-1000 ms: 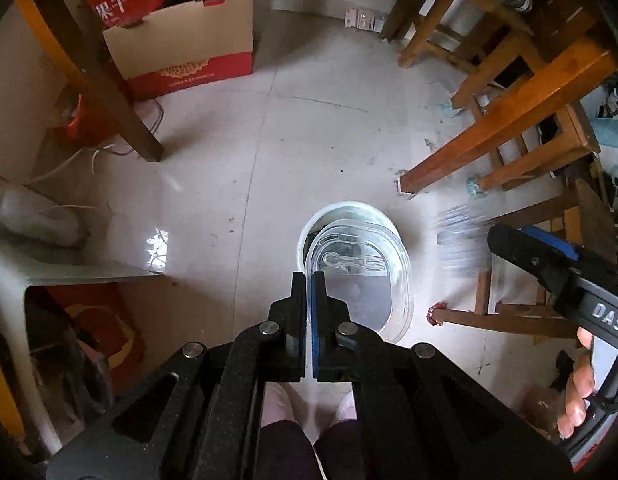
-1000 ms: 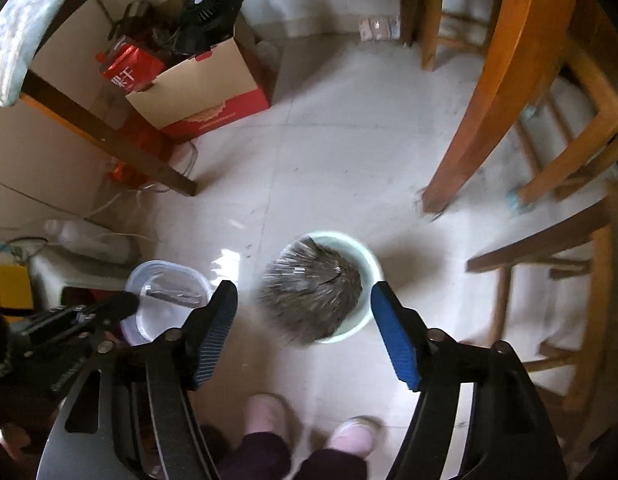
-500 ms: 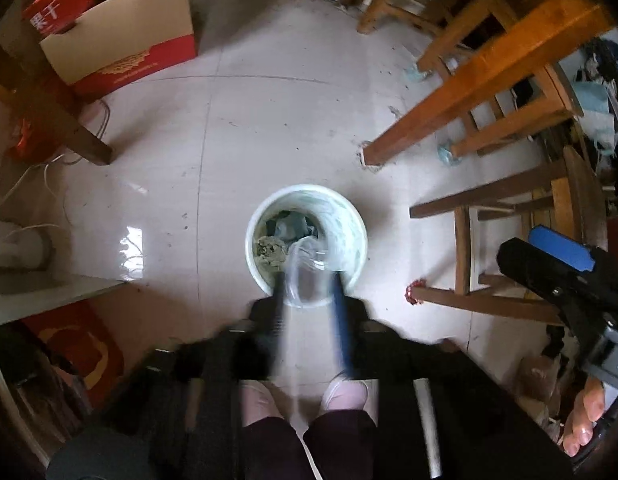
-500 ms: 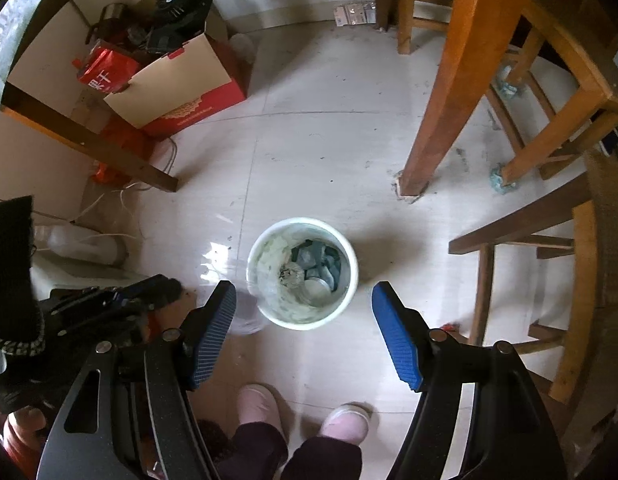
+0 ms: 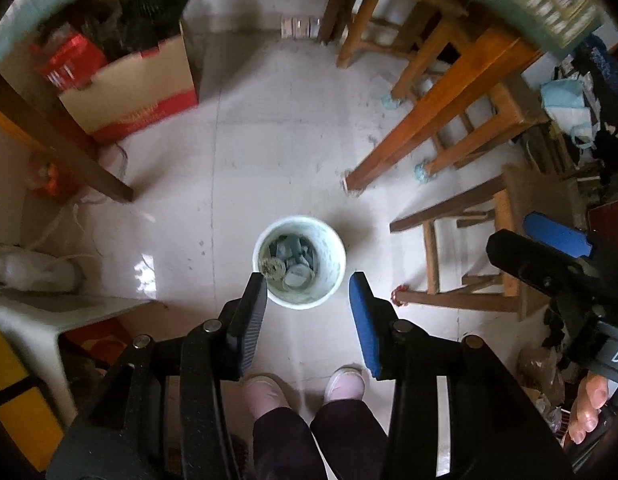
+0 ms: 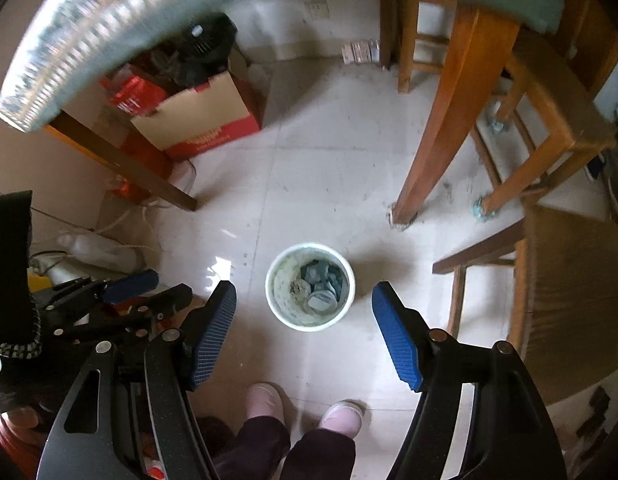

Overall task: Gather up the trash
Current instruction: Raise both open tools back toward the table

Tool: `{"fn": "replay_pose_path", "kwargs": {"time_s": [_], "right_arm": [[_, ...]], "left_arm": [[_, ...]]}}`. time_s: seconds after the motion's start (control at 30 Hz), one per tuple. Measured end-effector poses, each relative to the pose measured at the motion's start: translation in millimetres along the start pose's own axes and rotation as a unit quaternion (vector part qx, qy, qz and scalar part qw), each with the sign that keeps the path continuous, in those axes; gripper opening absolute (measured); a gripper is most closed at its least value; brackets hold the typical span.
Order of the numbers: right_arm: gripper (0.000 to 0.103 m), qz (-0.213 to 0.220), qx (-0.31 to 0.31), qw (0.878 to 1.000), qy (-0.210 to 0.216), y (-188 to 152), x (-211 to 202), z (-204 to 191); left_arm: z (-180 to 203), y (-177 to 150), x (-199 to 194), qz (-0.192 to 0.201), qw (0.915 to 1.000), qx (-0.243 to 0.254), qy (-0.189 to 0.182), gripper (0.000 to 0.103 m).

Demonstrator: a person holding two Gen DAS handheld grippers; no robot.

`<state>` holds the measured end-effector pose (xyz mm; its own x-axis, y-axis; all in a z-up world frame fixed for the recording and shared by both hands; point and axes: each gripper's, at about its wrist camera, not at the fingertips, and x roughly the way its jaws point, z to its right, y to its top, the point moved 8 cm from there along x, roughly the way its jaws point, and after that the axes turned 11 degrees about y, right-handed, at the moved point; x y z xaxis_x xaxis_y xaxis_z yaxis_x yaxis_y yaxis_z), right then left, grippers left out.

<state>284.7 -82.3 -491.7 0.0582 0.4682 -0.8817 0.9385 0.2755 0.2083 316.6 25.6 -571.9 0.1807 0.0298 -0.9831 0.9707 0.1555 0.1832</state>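
A second ago my left gripper was pinched on a clear plastic tub over the bin, and a grey bristly clump hung between the pads of my right gripper; both are gone from the jaws now. The bin also sits smaller in both views.

The left jaws are parting, with nothing between them. The right jaws stand wide apart and bare. In the right wrist view the left gripper shows at the left edge; in the left wrist view the right gripper shows at the right edge, with white letters "DA" on its body (the rest is cut off).

Other writing: the red band on the box carries gold print, and the red bag inside it has white characters, both too blurred to read.

The bin is a round, pale green-white pail standing upright on the tiled floor, just ahead of my pink slippers and between the table legs. Inside lie grey-blue crumpled scraps, a brownish wad against the left wall, and a round clear piece low in the pile. Its inner wall looks stained. A stool stands to its right.
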Motion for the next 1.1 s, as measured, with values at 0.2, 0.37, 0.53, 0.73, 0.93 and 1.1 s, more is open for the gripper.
{"fn": "replay_pose_path", "kwargs": {"time_s": [0.2,0.37,0.53,0.73,0.93,1.1], "right_arm": [[0.067,0.032,-0.013,0.999,0.007,18,-63,-35],[0.067,0.061,-0.021,0.998,0.005,29,-119,-66],[0.067,0.097,-0.033,0.995,-0.001,39,-181,-98],[0.067,0.148,-0.051,0.988,-0.013,50,-257,-133],[0.067,0.205,-0.055,0.977,-0.03,56,-325,-166],[0.067,0.262,-0.058,0.962,-0.048,60,-372,-186]], "left_arm": [[-13,21,-96,0.053,0.9985,-0.013,0.004,0.041],[-25,34,-178,0.101,0.9947,-0.019,0.01,0.041],[-34,40,-252,0.148,0.9888,-0.015,0.016,0.043],[-42,41,-344,0.21,0.9775,-0.012,0.016,0.044],[-54,39,-429,0.28,0.96,-0.006,0.007,0.048],[-60,36,-484,0.329,0.9442,0.005,-0.004,0.051]]}}
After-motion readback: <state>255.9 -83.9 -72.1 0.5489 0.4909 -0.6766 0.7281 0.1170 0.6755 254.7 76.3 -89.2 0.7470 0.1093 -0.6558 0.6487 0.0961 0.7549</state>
